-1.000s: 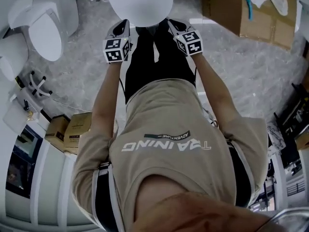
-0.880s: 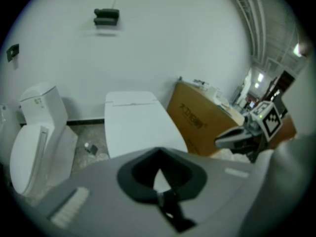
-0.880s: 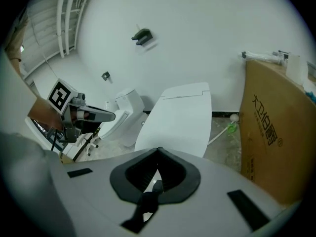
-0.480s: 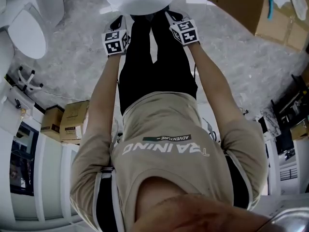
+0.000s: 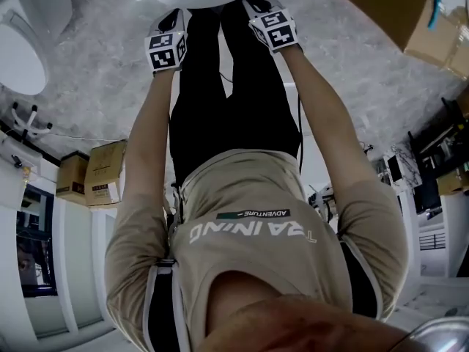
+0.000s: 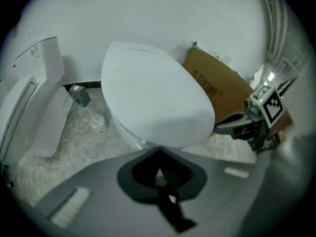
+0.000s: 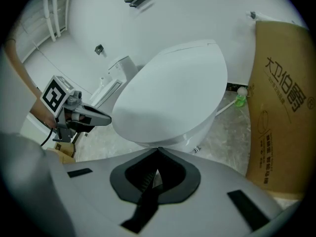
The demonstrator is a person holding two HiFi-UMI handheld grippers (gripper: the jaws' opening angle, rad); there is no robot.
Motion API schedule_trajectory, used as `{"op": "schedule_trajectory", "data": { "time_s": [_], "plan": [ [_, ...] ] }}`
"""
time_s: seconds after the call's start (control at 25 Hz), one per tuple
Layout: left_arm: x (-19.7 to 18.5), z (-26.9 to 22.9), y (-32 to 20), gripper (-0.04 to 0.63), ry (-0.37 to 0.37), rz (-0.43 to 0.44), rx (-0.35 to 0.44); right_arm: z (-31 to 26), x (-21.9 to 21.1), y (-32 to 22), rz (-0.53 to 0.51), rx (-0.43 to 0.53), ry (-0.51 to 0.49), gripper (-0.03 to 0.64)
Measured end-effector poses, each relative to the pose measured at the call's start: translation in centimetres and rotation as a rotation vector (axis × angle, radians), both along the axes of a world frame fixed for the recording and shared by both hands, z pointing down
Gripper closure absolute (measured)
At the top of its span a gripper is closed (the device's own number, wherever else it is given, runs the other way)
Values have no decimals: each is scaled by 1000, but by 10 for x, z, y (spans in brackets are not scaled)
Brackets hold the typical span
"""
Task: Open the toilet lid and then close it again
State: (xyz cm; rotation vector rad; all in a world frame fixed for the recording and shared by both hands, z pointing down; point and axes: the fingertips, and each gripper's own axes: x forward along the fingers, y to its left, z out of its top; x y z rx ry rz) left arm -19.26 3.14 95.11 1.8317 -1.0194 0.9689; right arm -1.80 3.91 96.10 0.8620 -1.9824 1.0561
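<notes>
The toilet lid (image 7: 173, 93) lies flat over the bowl (image 7: 203, 126), so the opening step is not yet begun. The toilet stands on the floor (image 5: 95, 86) against the wall, with a cardboard box (image 7: 279, 107) just beside it. The left gripper (image 6: 158, 151) and the right gripper (image 7: 158, 151) are held out near the lid's front edge, one toward each front corner, neither touching it. On both grippers the fingers (image 6: 113, 181) are pressed together tip to tip, with nothing between them. The lid appears to be a smooth, glossy, rigid shell, probably light and pivoting on hinges at the wall end. Its domed top is likely slippery and gives no purchase for pinching. The front rim, where the lid overhangs the bowl, is judged the best point of hold. Slip closed fingertips under that lip and lift, or part the fingers and clamp the rim. When closing, support the lid all the way down, since a released lid may slam and crack.
</notes>
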Motion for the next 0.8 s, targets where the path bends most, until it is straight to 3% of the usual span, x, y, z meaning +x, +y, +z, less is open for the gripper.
{"op": "schedule_trajectory", "data": {
  "time_s": [0.64,0.8],
  "plan": [
    [11,16,-7,594,60,103,78,-2,-5,-7,55,92,-32,606],
    [13,14,-7,594,77,142,76,-2,-3,-7,26,109,-30,606]
  ]
}}
